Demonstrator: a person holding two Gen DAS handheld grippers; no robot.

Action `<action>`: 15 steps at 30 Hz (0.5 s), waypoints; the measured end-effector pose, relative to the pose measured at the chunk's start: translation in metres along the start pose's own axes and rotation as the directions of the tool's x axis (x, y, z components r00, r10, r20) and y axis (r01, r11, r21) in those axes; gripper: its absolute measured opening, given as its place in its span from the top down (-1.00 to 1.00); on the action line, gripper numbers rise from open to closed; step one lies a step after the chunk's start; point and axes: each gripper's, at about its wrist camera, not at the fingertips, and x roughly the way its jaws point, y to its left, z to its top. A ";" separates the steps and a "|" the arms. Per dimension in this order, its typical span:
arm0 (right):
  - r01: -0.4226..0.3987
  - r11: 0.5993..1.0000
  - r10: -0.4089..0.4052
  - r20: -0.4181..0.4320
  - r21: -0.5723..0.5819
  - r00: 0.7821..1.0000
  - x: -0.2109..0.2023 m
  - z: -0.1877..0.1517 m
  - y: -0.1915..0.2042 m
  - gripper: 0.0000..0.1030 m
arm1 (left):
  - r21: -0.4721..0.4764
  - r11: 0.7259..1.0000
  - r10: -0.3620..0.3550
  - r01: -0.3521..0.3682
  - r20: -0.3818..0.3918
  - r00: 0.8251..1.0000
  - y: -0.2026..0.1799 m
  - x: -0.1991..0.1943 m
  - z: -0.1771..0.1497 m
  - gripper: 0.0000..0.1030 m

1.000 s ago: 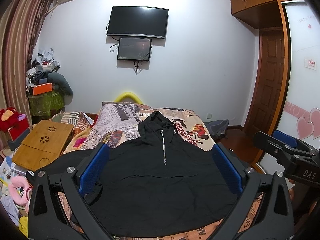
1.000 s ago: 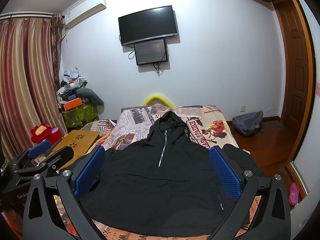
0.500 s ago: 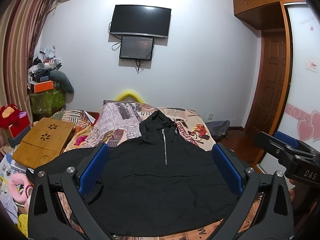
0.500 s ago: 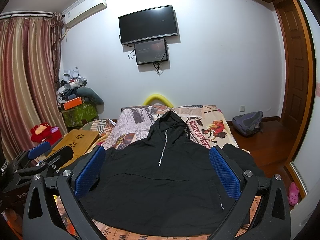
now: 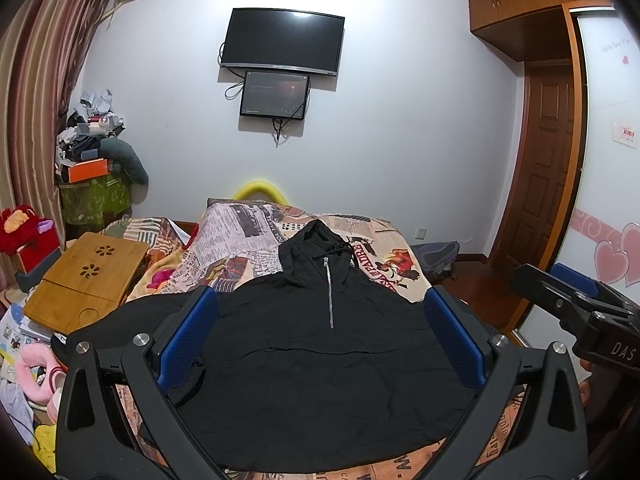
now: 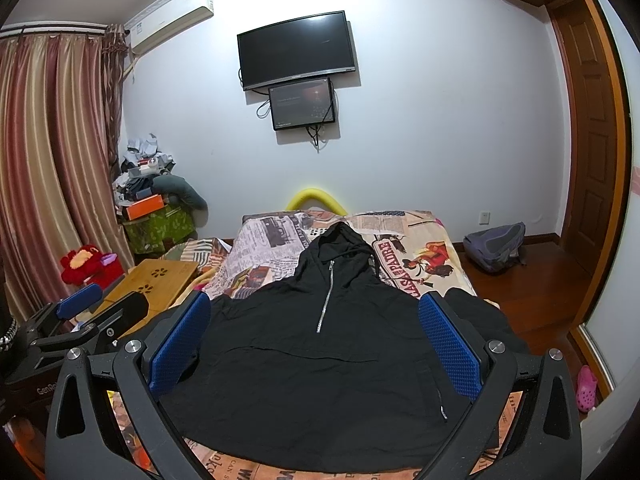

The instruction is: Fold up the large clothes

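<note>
I hold the left gripper (image 5: 320, 340), a black two-finger tool with blue ribbed pads (image 5: 188, 336), level and pointed forward, its jaws spread wide with nothing between them. The right gripper (image 6: 316, 344), the same black frame with blue textured pads (image 6: 450, 346), sits in a matching pose, jaws equally wide apart and empty. From the left wrist camera I see the right gripper at the right edge, side-on, its dark body with white lettering and a blue pad tip showing. From the right wrist camera the left gripper appears at the lower left, also side-on. The two tools sit beside each other, apart, at roughly the same height.
</note>
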 end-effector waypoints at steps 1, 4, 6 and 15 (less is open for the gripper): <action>0.000 1.000 0.000 -0.001 -0.001 1.000 0.000 0.000 0.000 -1.00 | 0.000 1.000 0.000 0.000 -0.001 1.000 0.000 0.000 -0.001 -1.00; 0.002 1.000 -0.002 -0.003 0.004 1.000 0.000 0.000 -0.001 -1.00 | 0.002 1.000 0.000 0.000 -0.003 1.000 0.001 0.001 -0.002 -1.00; 0.003 1.000 -0.003 -0.005 0.007 1.000 0.000 0.000 -0.001 -1.00 | -0.001 1.000 -0.004 0.004 -0.007 1.000 0.001 0.003 -0.002 -1.00; 0.011 1.000 -0.011 -0.018 0.017 1.000 0.009 0.001 -0.005 -1.00 | 0.001 1.000 -0.003 0.003 -0.004 1.000 0.013 0.011 0.000 -1.00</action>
